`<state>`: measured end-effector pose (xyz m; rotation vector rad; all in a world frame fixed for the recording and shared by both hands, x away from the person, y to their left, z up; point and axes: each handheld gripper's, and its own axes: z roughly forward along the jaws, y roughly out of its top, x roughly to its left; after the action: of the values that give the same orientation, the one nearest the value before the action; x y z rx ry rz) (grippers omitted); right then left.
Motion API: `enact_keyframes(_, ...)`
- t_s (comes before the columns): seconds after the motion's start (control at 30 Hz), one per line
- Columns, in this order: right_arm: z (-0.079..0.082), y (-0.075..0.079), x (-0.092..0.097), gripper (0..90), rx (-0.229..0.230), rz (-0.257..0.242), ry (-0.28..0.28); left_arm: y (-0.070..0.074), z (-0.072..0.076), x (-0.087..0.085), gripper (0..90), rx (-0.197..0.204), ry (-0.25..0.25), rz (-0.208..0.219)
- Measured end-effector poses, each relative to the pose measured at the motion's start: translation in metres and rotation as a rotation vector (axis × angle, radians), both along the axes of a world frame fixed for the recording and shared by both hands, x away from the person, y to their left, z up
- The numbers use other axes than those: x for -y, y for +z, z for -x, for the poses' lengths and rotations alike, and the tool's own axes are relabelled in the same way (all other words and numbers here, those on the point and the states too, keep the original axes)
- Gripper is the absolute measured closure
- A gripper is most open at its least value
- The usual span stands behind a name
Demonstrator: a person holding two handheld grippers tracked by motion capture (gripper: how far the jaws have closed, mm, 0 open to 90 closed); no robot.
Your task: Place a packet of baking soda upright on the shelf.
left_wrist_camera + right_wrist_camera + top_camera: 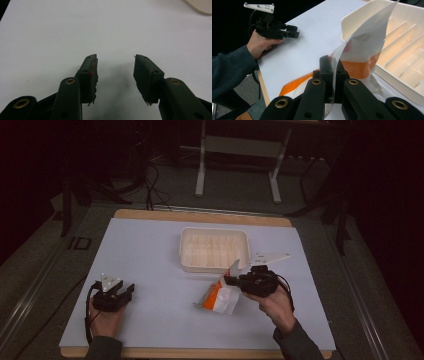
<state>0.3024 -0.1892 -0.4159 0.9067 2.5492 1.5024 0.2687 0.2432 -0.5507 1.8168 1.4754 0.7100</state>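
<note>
Orange-and-white plastic bag (220,296) pinched by its upper edge in the right gripper (234,281), jaws clamped together on the thin film; lower part of the bag resting on the white bench (150,265), toward the near right of its middle, just in front of the cream tray (214,249). In the right gripper view, bag film (362,47) rising between the two black jaws and curling up against the tray's near wall (359,20), orange band across the bag's lower half. Tray set near the far edge of the bench, ribbed dividers inside, touching or nearly touching the bag; cannot tell which. Left gripper (125,292) held low near the near left corner of the bench, well apart from bag and tray, jaws standing apart with nothing between them, bare bench beneath (115,75). Right hand (274,306) wrapped around the right gripper's body.
</note>
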Motion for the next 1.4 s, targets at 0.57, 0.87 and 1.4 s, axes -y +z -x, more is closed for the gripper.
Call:
enact_keyframes(0.57,-0.001,0.022,0.02,90.0,0.039,0.038,-0.013,0.0,0.0,0.001,53.6,0.0,-0.004,0.002)
enact_keyframes(0.87,-0.003,0.032,0.03,90.0,0.061,0.054,-0.016,0.0,0.0,0.001,53.5,-0.001,-0.005,0.0)
enact_keyframes(1.4,-0.018,0.068,0.043,90.0,0.126,0.09,-0.038,0.0,0.0,0.002,53.5,-0.002,-0.008,-0.004)
